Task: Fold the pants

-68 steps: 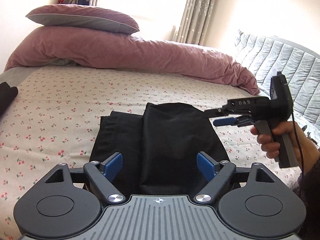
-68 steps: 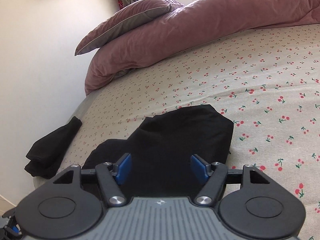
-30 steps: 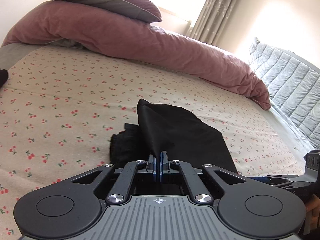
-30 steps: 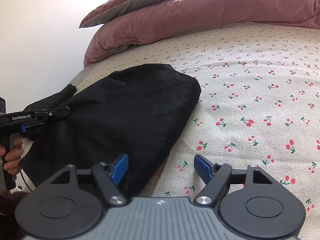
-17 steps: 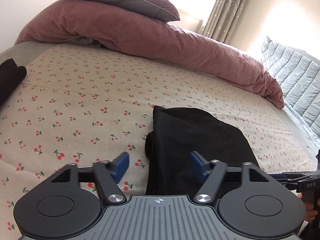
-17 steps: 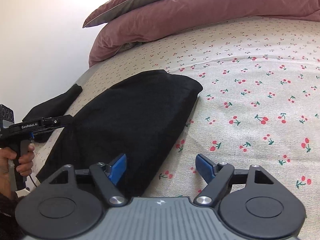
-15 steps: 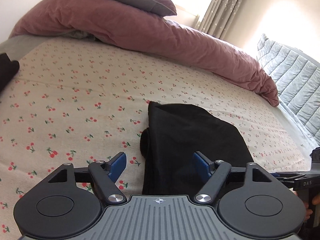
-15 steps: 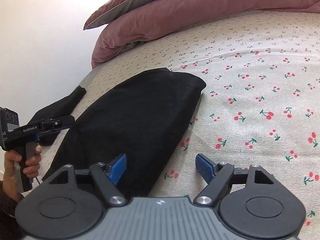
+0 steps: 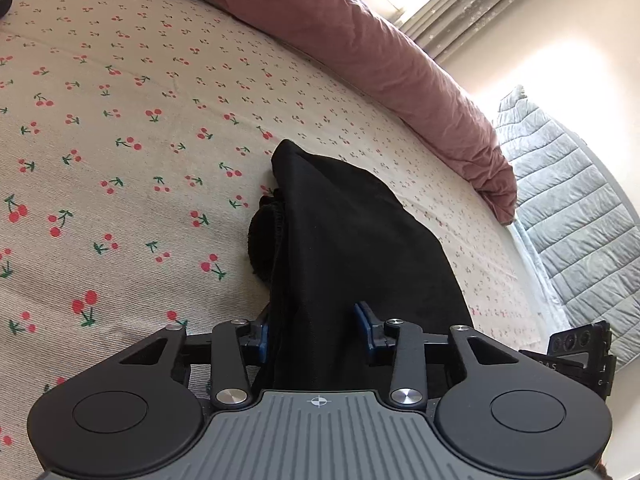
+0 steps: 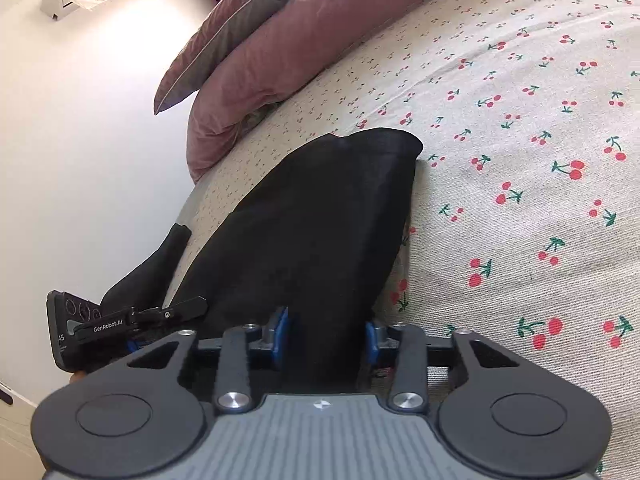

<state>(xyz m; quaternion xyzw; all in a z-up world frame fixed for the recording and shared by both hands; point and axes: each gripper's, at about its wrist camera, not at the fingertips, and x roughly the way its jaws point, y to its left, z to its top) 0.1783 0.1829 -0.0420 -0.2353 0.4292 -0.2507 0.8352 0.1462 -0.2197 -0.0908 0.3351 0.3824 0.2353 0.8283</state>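
Observation:
The black pants [image 9: 352,248] lie folded into a long narrow stack on the cherry-print bed sheet [image 9: 120,152]; they also show in the right wrist view [image 10: 320,220]. My left gripper [image 9: 316,334] is low at the near left edge of the stack, its blue pads [image 9: 365,326] standing apart on either side of the fabric edge. My right gripper [image 10: 326,336] is at the near right edge, its pads [image 10: 280,330] likewise apart with the fabric between them. Each gripper shows in the other's view [image 9: 576,354] [image 10: 120,322].
A pink duvet [image 9: 380,56] and a pillow [image 10: 240,20] lie along the head of the bed. Another black garment [image 10: 156,264] lies at the bed's left edge near the wall. A grey quilted cover [image 9: 568,184] is on the right.
Both grippers have dropped closer to the pants and moved onto the near edge of the stack, one at each side. Their jaws are narrower than half a second ago, now around the fabric.

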